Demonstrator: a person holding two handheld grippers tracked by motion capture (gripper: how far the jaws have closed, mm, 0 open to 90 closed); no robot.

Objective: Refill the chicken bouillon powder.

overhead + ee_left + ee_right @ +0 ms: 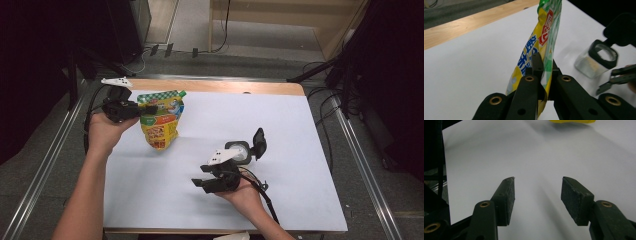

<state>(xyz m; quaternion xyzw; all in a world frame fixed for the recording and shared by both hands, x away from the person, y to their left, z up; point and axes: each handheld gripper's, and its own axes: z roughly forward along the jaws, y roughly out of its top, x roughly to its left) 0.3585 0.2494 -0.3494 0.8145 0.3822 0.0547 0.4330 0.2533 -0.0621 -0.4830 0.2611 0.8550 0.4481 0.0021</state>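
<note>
Snack pouch (541, 50), yellow and green, pinched upright in left gripper (142, 110), jaws clamped on its edge, above white table sheet (280, 125). Nearer than pouch: right gripper (200, 182), jaws apart, nothing between. Between gripper and pouch, off to the right: clear jar (240, 151), black flip lid open.

Glossy plastic pouch (544, 42); clear glass jar (596, 60), black plastic lid; matt white tabletop (280, 130), wood edge.
</note>
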